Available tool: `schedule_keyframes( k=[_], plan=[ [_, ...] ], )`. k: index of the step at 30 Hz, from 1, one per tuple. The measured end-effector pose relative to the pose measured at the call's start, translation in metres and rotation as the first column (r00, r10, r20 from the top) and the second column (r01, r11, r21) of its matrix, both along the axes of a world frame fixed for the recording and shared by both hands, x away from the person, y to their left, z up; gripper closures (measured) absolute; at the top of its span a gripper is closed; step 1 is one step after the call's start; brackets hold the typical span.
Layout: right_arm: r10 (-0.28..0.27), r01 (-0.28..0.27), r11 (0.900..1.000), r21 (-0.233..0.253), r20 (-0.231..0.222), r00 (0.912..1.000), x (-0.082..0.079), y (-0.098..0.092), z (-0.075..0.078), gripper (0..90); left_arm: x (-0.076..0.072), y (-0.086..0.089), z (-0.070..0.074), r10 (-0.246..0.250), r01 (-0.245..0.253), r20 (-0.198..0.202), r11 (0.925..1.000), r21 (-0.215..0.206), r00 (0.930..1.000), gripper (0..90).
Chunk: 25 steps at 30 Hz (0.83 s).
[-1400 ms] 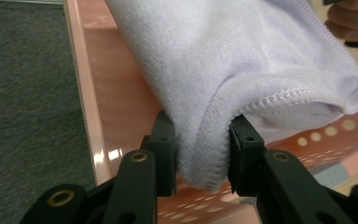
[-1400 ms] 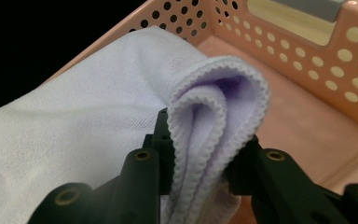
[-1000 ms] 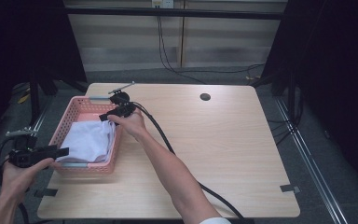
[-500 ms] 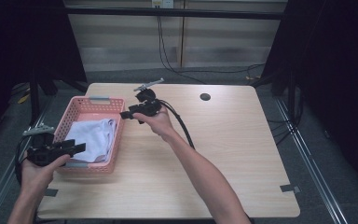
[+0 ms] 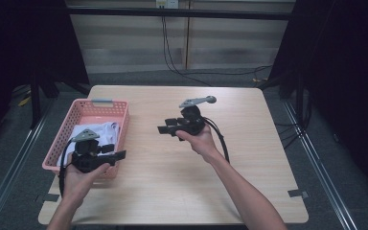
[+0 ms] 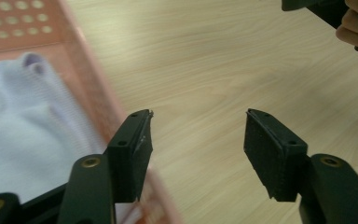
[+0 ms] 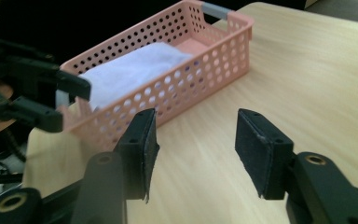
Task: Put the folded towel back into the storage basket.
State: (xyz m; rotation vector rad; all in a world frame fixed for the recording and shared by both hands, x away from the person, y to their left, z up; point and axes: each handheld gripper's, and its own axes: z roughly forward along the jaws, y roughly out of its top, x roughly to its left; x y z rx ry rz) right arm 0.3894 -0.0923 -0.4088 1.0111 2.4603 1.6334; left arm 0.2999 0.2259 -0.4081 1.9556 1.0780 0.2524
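1. Centrally in the high view, the right gripper [image 5: 165,129] is held above the bare wooden table [image 5: 249,158], forearm rising from the bottom edge toward mid-frame, jaws spread and empty, aimed left.
2. Lower left, the left gripper [image 5: 120,154] is held at the near end of the pink perforated basket [image 5: 76,117]; its jaws are spread and empty, one over the basket's rim.
3. Inside the basket lies the folded white cloth [image 7: 135,63], touched by neither gripper.

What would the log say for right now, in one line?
cloth in basket | left tongs open, empty | right tongs open, empty, over table
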Motion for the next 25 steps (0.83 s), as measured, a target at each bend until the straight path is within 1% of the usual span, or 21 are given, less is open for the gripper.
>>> schedule_keyframes(
  k=[3, 4, 5, 6, 7, 8, 9, 11, 12, 13, 14, 15, 16, 17, 18, 20, 21, 22, 23, 24, 25],
  plan=[
    [-0.005, 0.005, 1.000, -0.021, 0.001, 1.0000, -0.023, -0.028, -0.008, 48.2, -0.005, -0.018, -0.004, -0.016, 0.016, 0.002, 0.9999, -0.003, 0.9999, 40.9],
    [-0.005, 0.005, 1.000, -0.021, 0.001, 1.0000, -0.023, -0.028, -0.008, 48.2, -0.007, -0.024, -0.006, -0.026, 0.026, 0.004, 0.9997, 0.002, 0.9997, 40.9],
    [-0.019, 0.019, 0.999, -0.047, 0.002, 0.9998, -0.036, -0.041, -0.014, 47.0, -0.010, -0.030, -0.009, -0.039, 0.039, 0.003, 0.9993, 0.002, 0.9992, 40.9],
    [-0.019, 0.019, 0.999, -0.047, 0.002, 0.9998, -0.036, -0.041, -0.014, 47.0, -0.012, -0.035, -0.012, -0.047, 0.047, 0.000, 0.9989, -0.002, 0.9989, 40.9],
    [-0.024, 0.023, 0.998, -0.055, -0.004, 0.9997, -0.043, -0.047, -0.017, 46.5, -0.015, -0.040, -0.016, -0.051, 0.051, -0.005, 0.9987, 0.001, 0.9987, 40.7],
    [-0.033, 0.033, 0.996, -0.082, 0.001, 0.9995, -0.056, -0.061, -0.024, 45.5, -0.017, -0.044, -0.020, -0.063, 0.063, -0.005, 0.9980, 0.009, 0.9980, 39.6],
    [-0.041, 0.040, 0.995, -0.086, -0.004, 0.9992, -0.063, -0.068, -0.026, 45.5, -0.022, -0.052, -0.027, -0.074, 0.074, -0.018, 0.9972, 0.009, 0.9971, 39.0],
    [-0.050, 0.049, 0.995, -0.088, -0.006, 0.9987, -0.069, -0.075, -0.029, 45.3, -0.025, -0.055, -0.031, -0.077, 0.077, -0.024, 0.9969, 0.017, 0.9968, 38.1],
    [-0.066, 0.065, 0.994, -0.088, -0.004, 0.9978, -0.076, -0.082, -0.031, 45.2, -0.027, -0.057, -0.034, -0.080, 0.081, -0.033, 0.9966, 0.019, 0.9962, 37.6],
    [-0.091, 0.089, 0.993, -0.083, -0.014, 0.9958, -0.090, -0.097, -0.035, 45.1, -0.033, -0.061, -0.041, -0.087, 0.088, -0.060, 0.9957, 0.026, 0.9944, 36.4],
    [-0.091, 0.089, 0.993, -0.083, -0.014, 0.9958, -0.090, -0.097, -0.035, 45.1, -0.033, -0.061, -0.041, -0.087, 0.088, -0.060, 0.9957, 0.026, 0.9944, 36.3],
    [-0.119, 0.117, 0.987, -0.107, -0.011, 0.9928, -0.103, -0.110, -0.040, 44.6, -0.041, -0.062, -0.045, -0.088, 0.090, -0.067, 0.9953, 0.033, 0.9939, 36.0],
    [-0.129, 0.126, 0.986, -0.112, -0.018, 0.9915, -0.110, -0.116, -0.042, 44.5, -0.041, -0.062, -0.045, -0.088, 0.090, -0.067, 0.9953, 0.033, 0.9939, 35.4],
    [-0.137, 0.134, 0.985, -0.113, -0.017, 0.9905, -0.116, -0.123, -0.044, 44.2, -0.050, -0.061, -0.050, -0.096, 0.097, -0.075, 0.9951, 0.017, 0.9926, 35.3],
    [-0.137, 0.134, 0.985, -0.113, -0.017, 0.9905, -0.116, -0.123, -0.044, 44.2, -0.050, -0.061, -0.050, -0.096, 0.097, -0.075, 0.9951, 0.017, 0.9926, 35.2],
    [-0.168, 0.164, 0.980, -0.112, -0.022, 0.9856, -0.125, -0.135, -0.048, 43.1, -0.058, -0.058, -0.056, -0.102, 0.103, -0.083, 0.9946, 0.014, 0.9913, 35.1],
    [-0.201, 0.197, 0.974, -0.113, -0.026, 0.9792, -0.133, -0.144, -0.051, 41.0, -0.060, -0.056, -0.059, -0.110, 0.112, -0.081, 0.9935, 0.022, 0.9907, 35.1],
    [-0.201, 0.197, 0.974, -0.113, -0.026, 0.9792, -0.133, -0.144, -0.051, 41.0, -0.062, -0.055, -0.061, -0.101, 0.104, -0.081, 0.9941, 0.032, 0.9916, 35.1],
    [-0.226, 0.222, 0.968, -0.116, -0.025, 0.9737, -0.137, -0.151, -0.055, 40.4, -0.062, -0.054, -0.063, -0.092, 0.096, -0.088, 0.9948, 0.035, 0.9918, 35.1],
    [-0.226, 0.222, 0.968, -0.116, -0.025, 0.9737, -0.137, -0.151, -0.055, 40.4, -0.061, -0.053, -0.064, -0.087, 0.089, -0.101, 0.9958, 0.021, 0.9911, 35.1],
    [-0.242, 0.236, 0.965, -0.115, -0.033, 0.9698, -0.138, -0.156, -0.058, 38.4, -0.061, -0.053, -0.065, -0.081, 0.082, -0.104, 0.9966, 0.009, 0.9913, 35.1]
  ],
)
